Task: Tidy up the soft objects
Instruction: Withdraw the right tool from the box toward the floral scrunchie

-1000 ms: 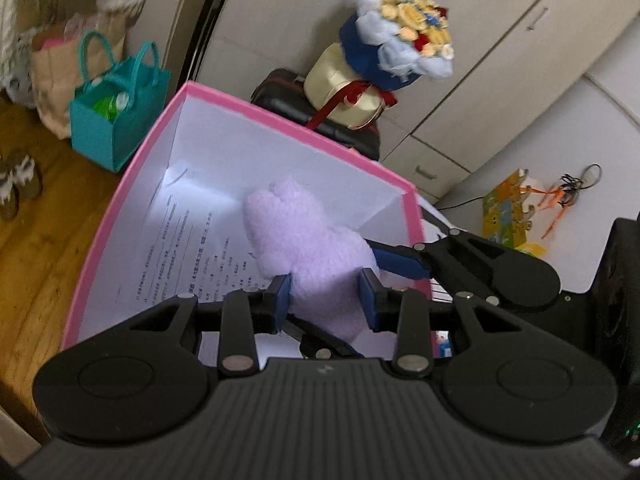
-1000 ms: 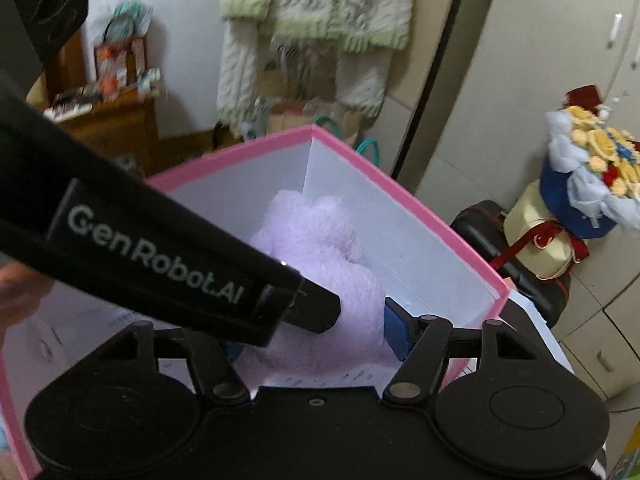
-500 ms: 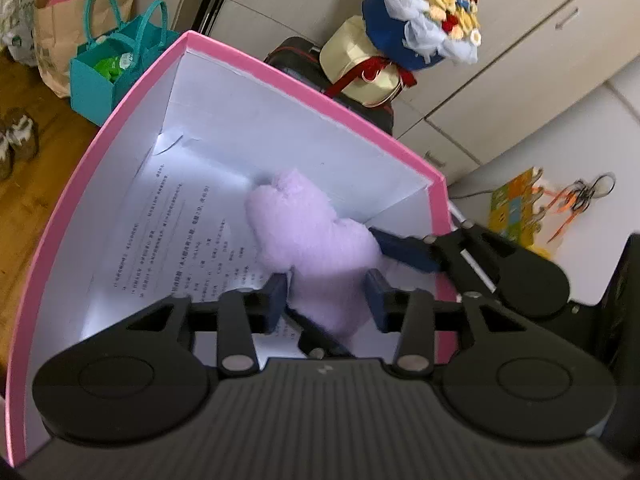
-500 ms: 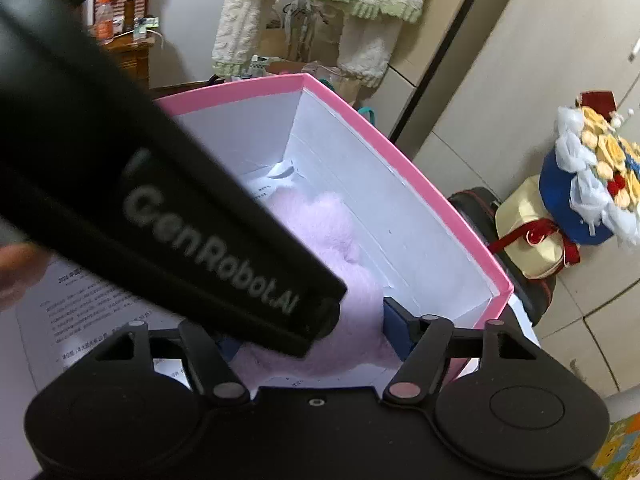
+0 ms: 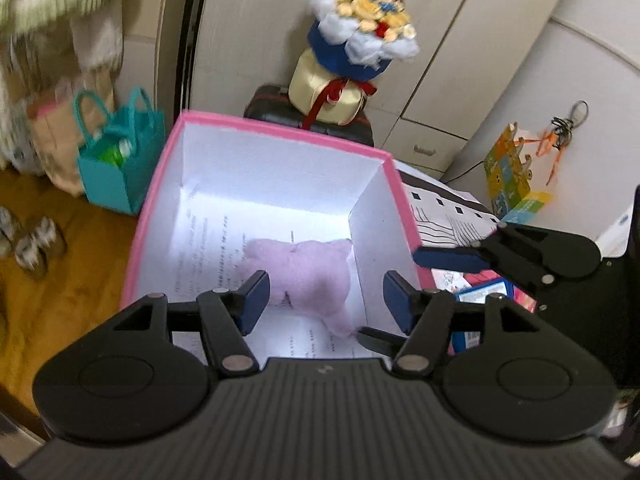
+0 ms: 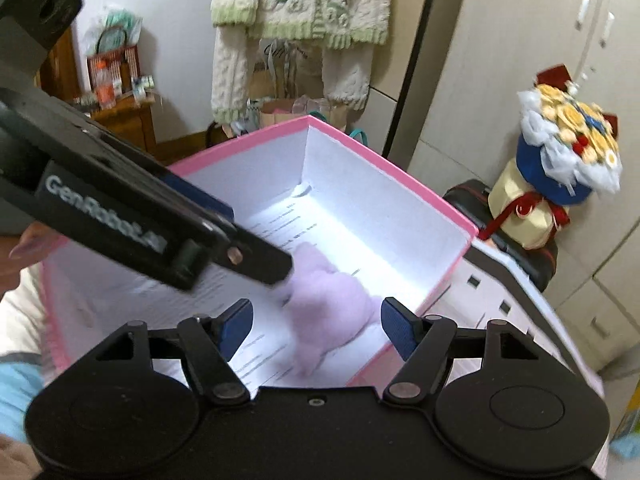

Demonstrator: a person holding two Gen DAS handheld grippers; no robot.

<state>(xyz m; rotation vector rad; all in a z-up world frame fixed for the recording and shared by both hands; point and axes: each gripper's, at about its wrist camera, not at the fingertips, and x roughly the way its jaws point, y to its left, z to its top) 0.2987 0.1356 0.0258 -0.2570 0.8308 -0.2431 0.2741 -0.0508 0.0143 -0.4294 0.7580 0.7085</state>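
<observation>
In the left wrist view, the left gripper point(image 5: 326, 300) fills the lower frame, its 2 jaws standing apart after just opening, with nothing pressed between them. Through the gap, at centre frame, the lilac plush toy point(image 5: 306, 270) lies loose on the printed paper sheet point(image 5: 208, 248) lining the floor of the pink box point(image 5: 280, 130), close to the box's right wall. At right of centre, the right gripper point(image 5: 400, 276) shows its jaws apart too, 1 finger outside the box wall.

In the right wrist view the toy sits at lower centre, with both blue pads clear of it.

Judged from this, the drop into the box is done and the release step is closing. The next move calls for lifting both grippers clear of the rim without snagging the plush, then seeking another soft item.
</observation>
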